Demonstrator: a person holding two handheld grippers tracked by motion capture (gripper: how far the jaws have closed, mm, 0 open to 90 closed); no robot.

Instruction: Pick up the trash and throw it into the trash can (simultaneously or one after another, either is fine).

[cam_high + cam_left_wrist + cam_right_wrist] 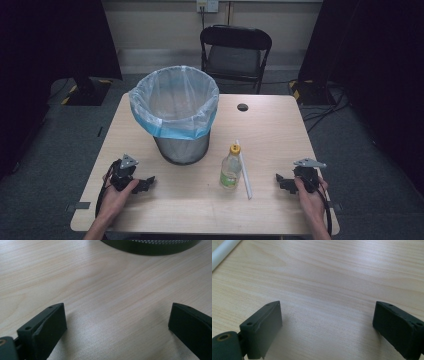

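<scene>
Resting on table (200,200), both grippers idle: left gripper (142,184) near bin base, jaws spread wide, nothing between; right gripper (281,181) same, jaws wide, empty. Bottle (230,170) upright mid-table, untouched, just right of lined bin (175,107); white tube (244,170) lying beside it. Looks like nothing binned yet, all work ahead. Bin interior hard to read through liner; bottle contents unclear.

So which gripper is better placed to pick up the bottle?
Probably the right gripper: open, with bare table between it and the bottle, white tube alongside. The left gripper sits farther off.
</scene>
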